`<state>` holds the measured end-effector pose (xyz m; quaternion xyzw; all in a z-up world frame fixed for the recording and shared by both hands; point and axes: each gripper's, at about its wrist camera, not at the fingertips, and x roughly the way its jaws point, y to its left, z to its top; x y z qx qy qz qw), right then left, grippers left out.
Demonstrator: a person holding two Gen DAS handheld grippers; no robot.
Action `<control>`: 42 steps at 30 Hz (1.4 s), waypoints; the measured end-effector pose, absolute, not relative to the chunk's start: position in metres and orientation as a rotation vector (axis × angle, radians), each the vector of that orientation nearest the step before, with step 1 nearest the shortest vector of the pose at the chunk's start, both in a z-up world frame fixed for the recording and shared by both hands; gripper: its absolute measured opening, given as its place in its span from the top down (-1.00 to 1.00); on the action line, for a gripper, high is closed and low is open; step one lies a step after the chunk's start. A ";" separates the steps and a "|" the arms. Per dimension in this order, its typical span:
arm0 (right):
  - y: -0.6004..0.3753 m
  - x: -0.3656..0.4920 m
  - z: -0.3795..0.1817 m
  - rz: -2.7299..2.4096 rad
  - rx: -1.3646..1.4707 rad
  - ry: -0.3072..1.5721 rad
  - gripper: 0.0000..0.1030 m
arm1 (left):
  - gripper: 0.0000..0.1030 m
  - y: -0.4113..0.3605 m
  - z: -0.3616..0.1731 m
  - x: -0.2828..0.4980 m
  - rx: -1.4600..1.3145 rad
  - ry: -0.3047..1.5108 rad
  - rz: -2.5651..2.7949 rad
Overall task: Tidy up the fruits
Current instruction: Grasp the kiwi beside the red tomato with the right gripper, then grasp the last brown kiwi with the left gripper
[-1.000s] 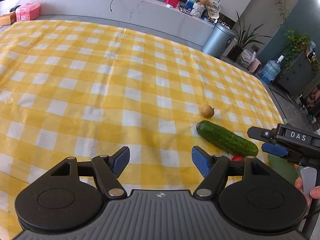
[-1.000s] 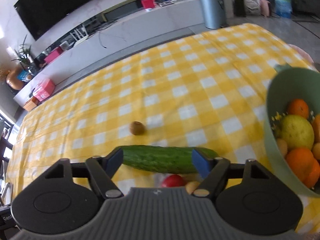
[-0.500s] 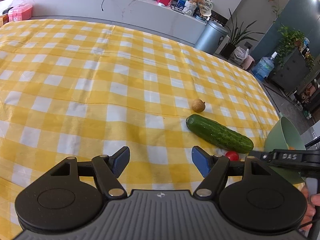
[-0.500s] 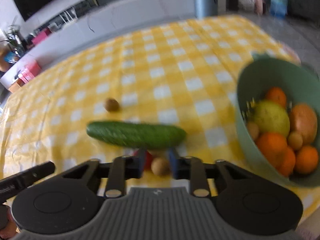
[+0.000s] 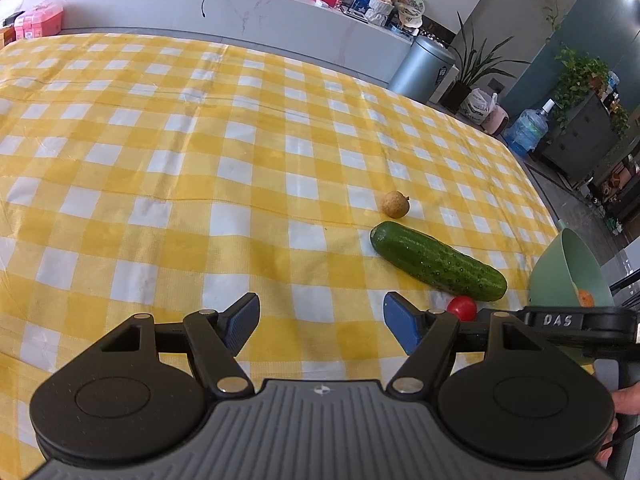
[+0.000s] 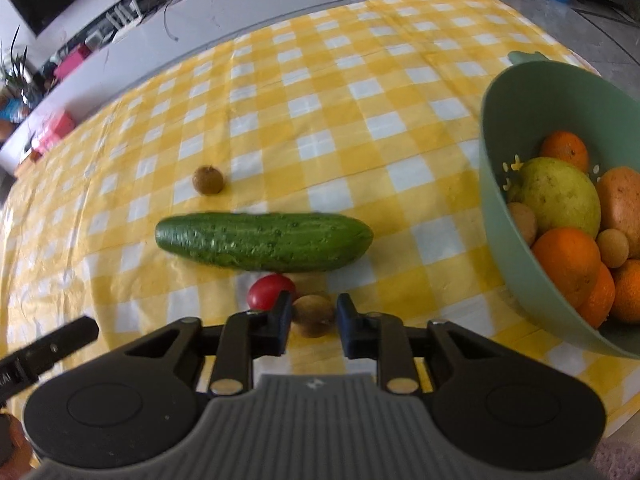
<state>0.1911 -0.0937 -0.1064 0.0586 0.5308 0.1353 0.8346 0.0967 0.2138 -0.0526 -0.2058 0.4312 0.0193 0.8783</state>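
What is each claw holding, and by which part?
The right claw grips the small brown fruit by its two sides. The left claw stands open, holding nothing.

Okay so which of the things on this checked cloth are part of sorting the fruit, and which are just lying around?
Part of the job:
- small brown fruit between the right gripper fingers
- second small brown fruit beyond the cucumber
- cherry tomato
- green bowl already holding oranges and a pear
- possibly the cucumber

Just lying about:
- grey bin
- water jug
- pink boxes
- left gripper, open and idle
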 end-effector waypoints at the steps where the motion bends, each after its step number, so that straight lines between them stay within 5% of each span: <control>1: -0.091 0.190 -0.108 0.299 0.109 1.131 0.50 | -0.61 0.214 -0.053 0.097 -0.429 0.900 0.040; 42: -0.066 0.162 -0.099 0.475 -0.112 1.086 0.56 | -0.61 0.216 -0.054 0.096 -0.431 0.883 0.068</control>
